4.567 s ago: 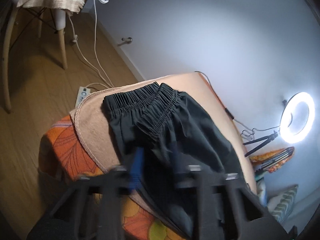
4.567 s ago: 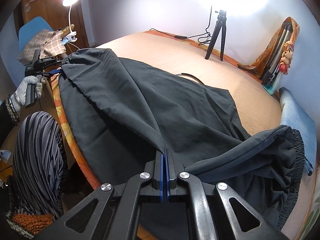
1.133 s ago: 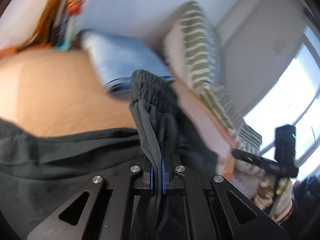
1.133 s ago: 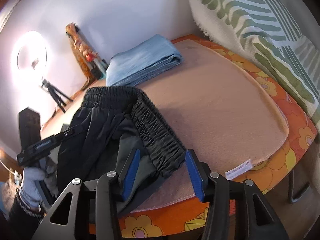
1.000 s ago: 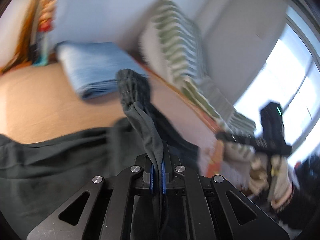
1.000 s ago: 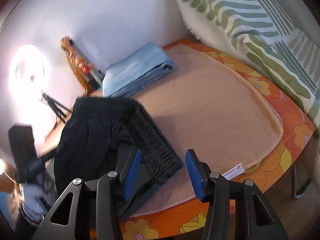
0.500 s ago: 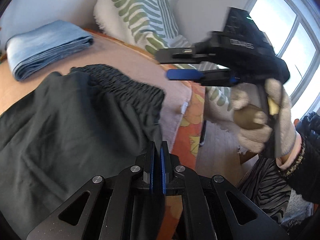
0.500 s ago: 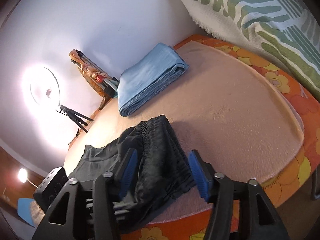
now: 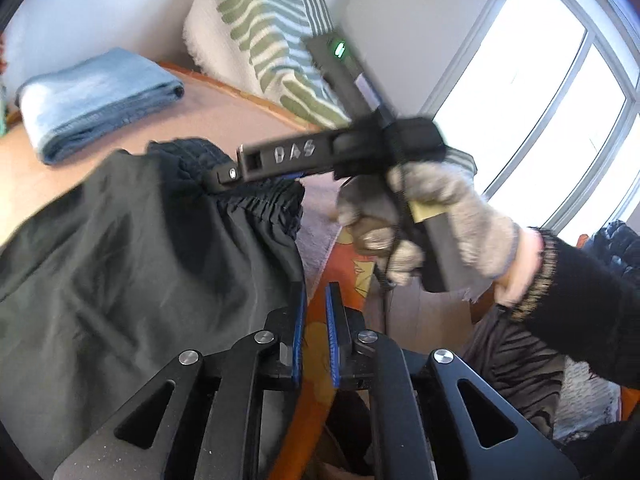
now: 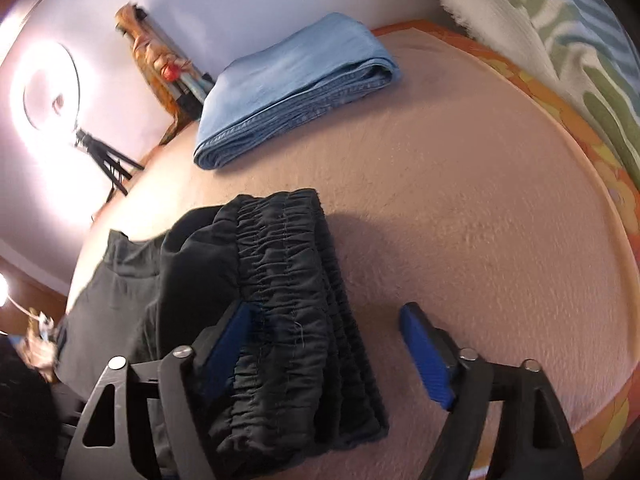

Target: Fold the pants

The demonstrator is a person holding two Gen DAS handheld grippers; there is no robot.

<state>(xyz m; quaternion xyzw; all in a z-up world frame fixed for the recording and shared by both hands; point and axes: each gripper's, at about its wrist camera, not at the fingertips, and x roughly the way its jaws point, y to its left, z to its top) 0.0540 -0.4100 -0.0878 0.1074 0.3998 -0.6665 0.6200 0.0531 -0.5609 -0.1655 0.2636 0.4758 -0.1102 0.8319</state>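
The black pants lie folded on the pink blanket, with the gathered elastic waistband on top. My left gripper is slightly open and empty at the pants' near edge by the bed's side. My right gripper is wide open just over the waistband, and its left pad is close to the fabric. The right gripper also shows in the left wrist view, held by a gloved hand over the waistband.
Folded blue jeans lie at the far side of the bed near the wall. A green leaf-patterned pillow stands at the head. A ring light on a tripod stands at the left. A bright window is on the right.
My left gripper has let go of the pants and opened a little. The right gripper has come down closer over the waistband, still open.
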